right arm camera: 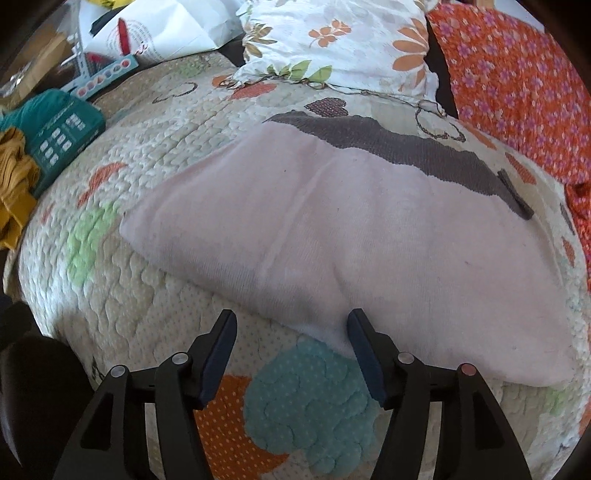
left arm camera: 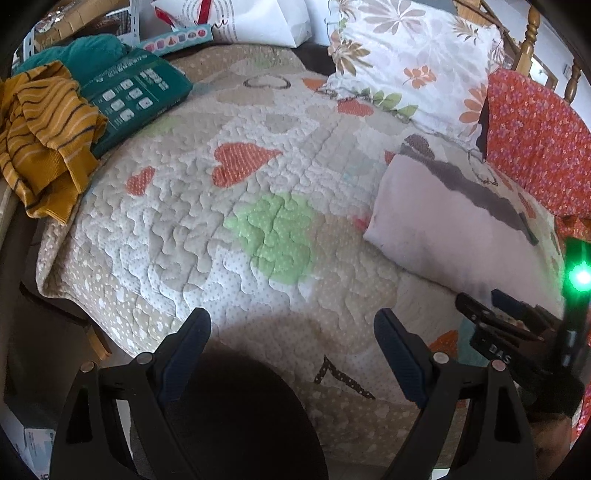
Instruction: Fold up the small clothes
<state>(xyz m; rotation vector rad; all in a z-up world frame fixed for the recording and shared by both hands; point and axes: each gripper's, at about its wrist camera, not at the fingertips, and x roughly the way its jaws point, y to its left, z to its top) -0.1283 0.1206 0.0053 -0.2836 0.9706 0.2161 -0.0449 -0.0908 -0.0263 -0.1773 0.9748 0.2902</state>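
A small pale pink garment [right arm camera: 332, 229] with a grey waistband along its far edge lies flat, folded over, on the quilted bedspread [right arm camera: 147, 155]. It also shows in the left wrist view [left arm camera: 450, 221] at the right. My right gripper [right arm camera: 291, 321] is open and empty, its fingertips just at the garment's near edge. My left gripper [left arm camera: 291, 321] is open and empty above bare quilt [left arm camera: 184, 206], left of the garment. The right gripper also shows in the left wrist view [left arm camera: 491, 306] at the far right.
A yellow striped garment [left arm camera: 40, 133] is heaped at the bed's left edge beside a teal package [left arm camera: 133, 96]. A floral pillow [left arm camera: 406, 59] and an orange floral cloth [left arm camera: 539, 140] lie at the back right. A white paper bag [left arm camera: 258, 18] stands at the back.
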